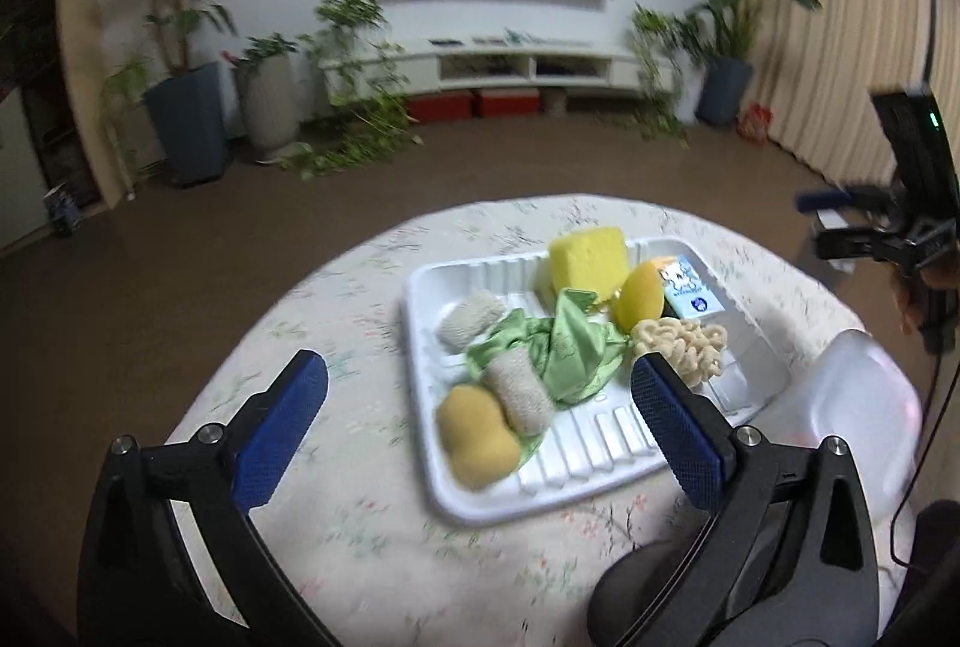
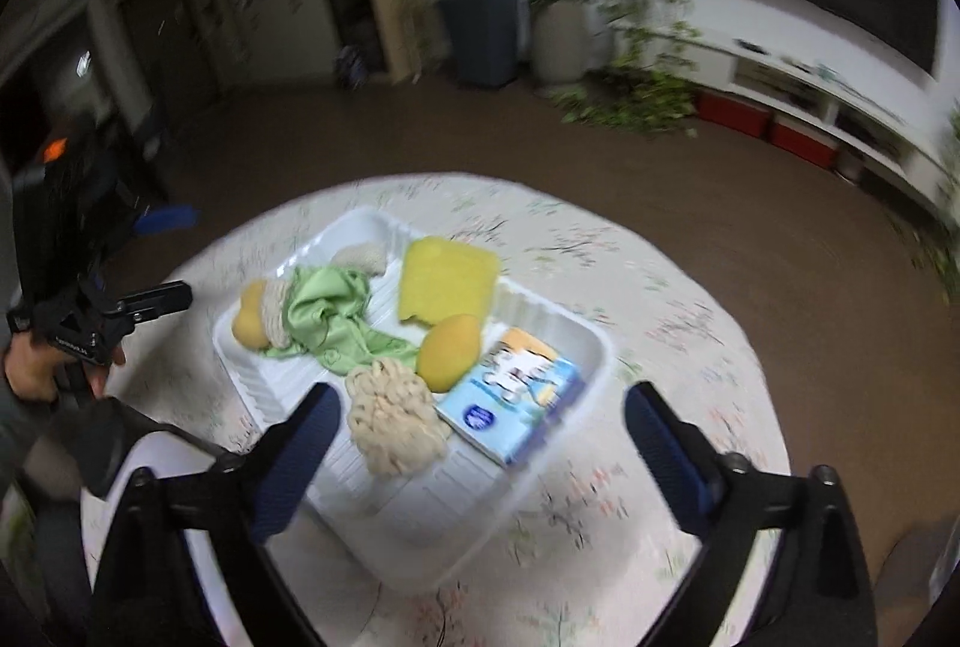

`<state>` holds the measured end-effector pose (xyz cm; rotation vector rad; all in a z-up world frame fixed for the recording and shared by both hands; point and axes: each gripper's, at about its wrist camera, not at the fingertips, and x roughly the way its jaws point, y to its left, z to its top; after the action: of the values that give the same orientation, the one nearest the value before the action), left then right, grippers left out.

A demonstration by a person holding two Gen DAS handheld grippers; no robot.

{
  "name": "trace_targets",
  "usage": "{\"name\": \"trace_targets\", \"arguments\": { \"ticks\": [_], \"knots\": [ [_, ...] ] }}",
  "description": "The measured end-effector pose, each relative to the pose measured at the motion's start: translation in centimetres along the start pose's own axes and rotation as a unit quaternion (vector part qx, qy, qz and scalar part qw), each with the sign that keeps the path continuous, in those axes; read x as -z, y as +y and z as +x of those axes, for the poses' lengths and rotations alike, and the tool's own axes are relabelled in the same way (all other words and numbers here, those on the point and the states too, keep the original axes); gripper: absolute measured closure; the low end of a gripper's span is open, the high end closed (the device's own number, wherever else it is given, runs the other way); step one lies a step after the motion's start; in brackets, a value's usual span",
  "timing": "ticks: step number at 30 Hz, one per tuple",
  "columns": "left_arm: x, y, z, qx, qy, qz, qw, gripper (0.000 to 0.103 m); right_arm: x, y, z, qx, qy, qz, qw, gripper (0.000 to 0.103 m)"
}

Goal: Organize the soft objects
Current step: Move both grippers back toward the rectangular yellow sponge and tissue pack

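A round table (image 1: 336, 497) with a pale floral cloth carries a white ribbed foam tray (image 1: 600, 443). All the soft things lie in this tray. In the left wrist view, a square yellow sponge (image 1: 588, 260) stands at the far side, with a rounded yellow sponge (image 1: 639, 299) just to its right and a blue-and-white tissue pack (image 1: 690, 293) right of that. A crumpled green cloth (image 1: 564, 353) fills the middle. A cream knotted scrubber (image 1: 681, 344) lies at its right edge. One loofah piece (image 1: 471, 320) rests at the far left of the tray, a second loofah piece (image 1: 521, 398) lies on the near part of the cloth, and a peanut-shaped tan sponge (image 1: 477, 437) touches it at the near left corner.

The left hand-held gripper (image 1: 480, 395) hangs above the near side of the tray, jaws spread wide, nothing between the blue pads. The right hand-held gripper (image 2: 480, 425) also stands wide apart and holds nothing; the knotted scrubber and tissue pack show between its fingers, lying in the tray below. A translucent plastic container (image 1: 852, 407) sits right of the tray.
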<state>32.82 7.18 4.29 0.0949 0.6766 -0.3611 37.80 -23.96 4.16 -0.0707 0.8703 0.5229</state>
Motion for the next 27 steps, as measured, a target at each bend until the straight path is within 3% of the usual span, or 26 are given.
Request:
{"name": "trace_targets", "arguments": {
  "ticks": [6,15,20,27],
  "knots": [
    [5.3,0.5,-5.6,-0.006,-0.009,-0.04,0.9991,0.0,6.5,0.1,-6.7,0.024,-0.065,0.058,0.996,0.0],
    [15.2,-2.5,-11.8,0.014,-0.003,-0.095,0.9954,0.0,17.0,6.5,-11.9,0.014,-0.089,0.084,0.992,0.0],
    [19.1,-6.4,-13.1,0.024,0.029,-0.094,0.9948,0.0,20.7,11.4,-12.6,0.024,-0.083,0.104,0.991,0.0],
    [20.8,-10.7,-14.6,0.035,0.005,-0.071,0.9968,0.0,24.9,18.5,-11.4,0.049,-0.077,0.116,0.989,0.0]
  ]
}}
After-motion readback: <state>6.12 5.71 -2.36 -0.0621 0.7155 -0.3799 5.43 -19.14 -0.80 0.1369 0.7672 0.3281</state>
